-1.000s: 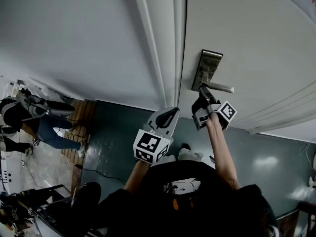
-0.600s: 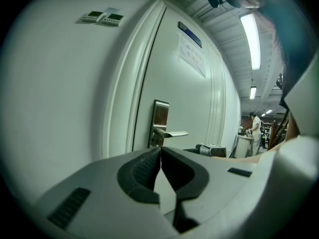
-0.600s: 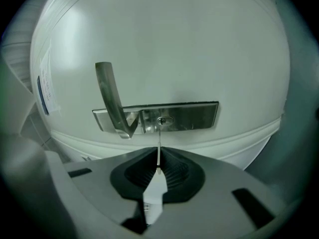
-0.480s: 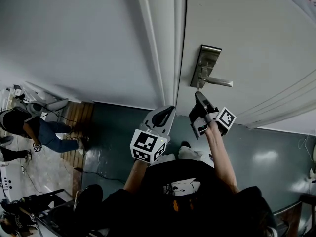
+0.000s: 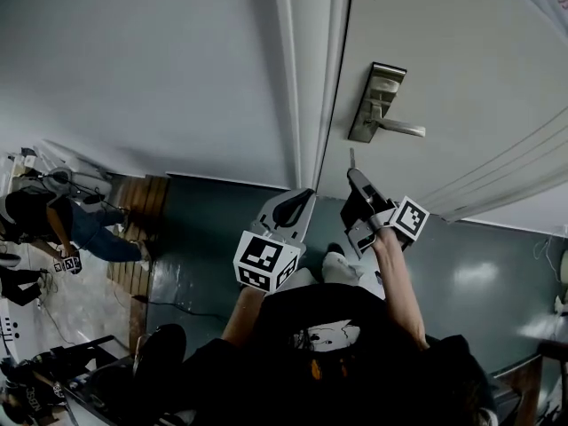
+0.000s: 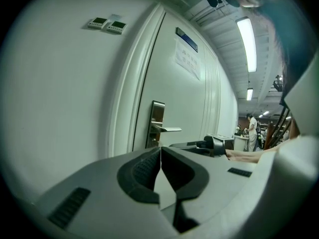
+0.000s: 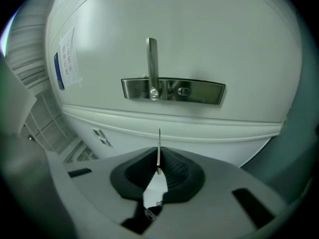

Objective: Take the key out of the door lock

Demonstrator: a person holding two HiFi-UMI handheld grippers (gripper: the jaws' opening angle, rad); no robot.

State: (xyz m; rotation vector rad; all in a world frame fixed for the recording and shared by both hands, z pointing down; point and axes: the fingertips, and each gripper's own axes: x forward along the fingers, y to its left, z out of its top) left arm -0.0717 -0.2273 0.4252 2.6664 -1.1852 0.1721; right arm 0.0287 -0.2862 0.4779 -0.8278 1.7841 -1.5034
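Right gripper view: the right gripper has its jaws closed on the thin key, which is clear of the lock plate at twelve o'clock. The left gripper is closed and empty. Best now: a firm pinch, drawing straight away from the door.

You have open air between the lock plate and the key sticking out of your right gripper. Only the lever handle juts off the door beside that gap. Your left gripper sits near the door frame and near the right one, leaving a narrow lane between them.
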